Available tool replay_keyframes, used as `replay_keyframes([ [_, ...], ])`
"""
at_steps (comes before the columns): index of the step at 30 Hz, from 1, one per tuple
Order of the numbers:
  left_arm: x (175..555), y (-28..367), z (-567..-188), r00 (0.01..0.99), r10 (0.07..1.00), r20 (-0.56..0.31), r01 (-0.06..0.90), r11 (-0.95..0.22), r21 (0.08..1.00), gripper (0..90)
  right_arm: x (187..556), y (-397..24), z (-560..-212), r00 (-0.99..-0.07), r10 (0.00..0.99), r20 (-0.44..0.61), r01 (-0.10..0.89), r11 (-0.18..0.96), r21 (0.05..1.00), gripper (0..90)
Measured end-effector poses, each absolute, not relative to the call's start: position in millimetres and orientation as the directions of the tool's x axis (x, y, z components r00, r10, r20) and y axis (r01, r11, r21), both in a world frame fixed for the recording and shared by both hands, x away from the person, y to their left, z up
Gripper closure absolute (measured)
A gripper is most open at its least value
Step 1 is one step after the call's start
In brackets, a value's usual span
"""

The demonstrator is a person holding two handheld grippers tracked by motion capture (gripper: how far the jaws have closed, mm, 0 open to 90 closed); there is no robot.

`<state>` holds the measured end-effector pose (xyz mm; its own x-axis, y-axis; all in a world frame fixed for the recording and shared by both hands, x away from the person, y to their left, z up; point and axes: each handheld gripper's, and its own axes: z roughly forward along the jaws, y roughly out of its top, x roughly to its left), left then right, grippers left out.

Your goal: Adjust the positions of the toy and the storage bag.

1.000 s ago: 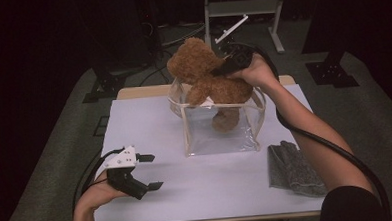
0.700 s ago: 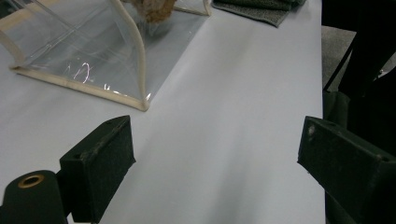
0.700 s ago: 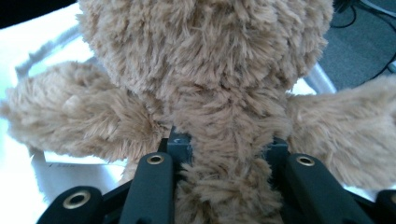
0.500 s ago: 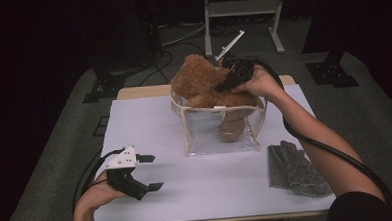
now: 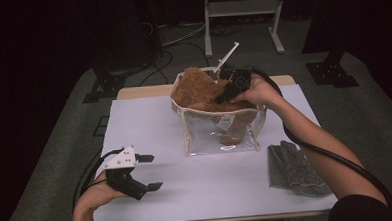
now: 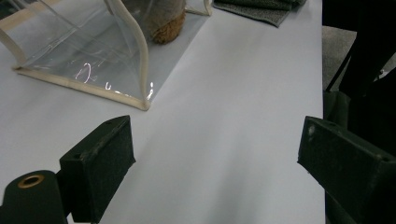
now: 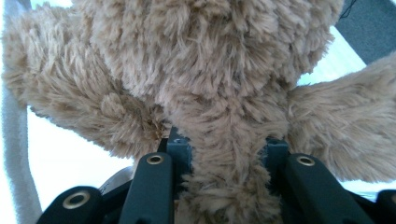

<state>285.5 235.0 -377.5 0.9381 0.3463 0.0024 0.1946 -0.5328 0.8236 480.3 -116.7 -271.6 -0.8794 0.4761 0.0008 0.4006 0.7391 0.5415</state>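
Closest to the person, at about 7 o'clock on the white table (image 5: 149, 117), the left gripper (image 5: 149, 171) is just sitting there in the person's hand, low over the tabletop, with its jaws spread wide and nothing between them. From the left gripper view those two black pads (image 6: 100, 168) are standing well apart over bare white surface, pointing toward the bag's near corner.

Over at roughly 4 o'clock, near the front right edge of the table, a folded grey cloth (image 5: 296, 168) is lying flat, well apart from both grippers.

Moving up to the middle of the table, a clear plastic bag (image 5: 220, 134) with cream trim is standing upright with its mouth open at the top. Through its see-through wall you can make out the lower part of a brown teddy bear (image 5: 198, 88), which is sitting partly inside the bag with its fuzzy upper half sticking out above the rim.

At about 1 o'clock from the bag's center, the right gripper (image 5: 226, 89) is coming in over the bag's far right rim, held in the person's right hand (image 5: 258, 90). It's clenching the bear: in the right gripper view the jaws are squeezing a thick fold of tan fur between them, with the bear's limbs fanning out to either side.

Farther back, past the table's far edge, a white metal stand (image 5: 239, 8) is standing on the dark floor.
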Motion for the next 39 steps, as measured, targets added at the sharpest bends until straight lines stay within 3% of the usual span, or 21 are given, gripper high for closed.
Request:
replay_keyframes([
  [32, 282, 233, -376, 0.938, 0.348, 0.007, 0.193, -0.537, 0.821, 9.4, 489, -102, -307, -0.882, 0.471, -0.016, 0.422, 0.805, 0.417, 64.0],
  [39, 282, 232, -378, 0.937, 0.35, 0.005, 0.197, -0.538, 0.819, 9.4, 490, -100, -298, -0.888, 0.459, -0.029, 0.408, 0.816, 0.41, 51.4],
])
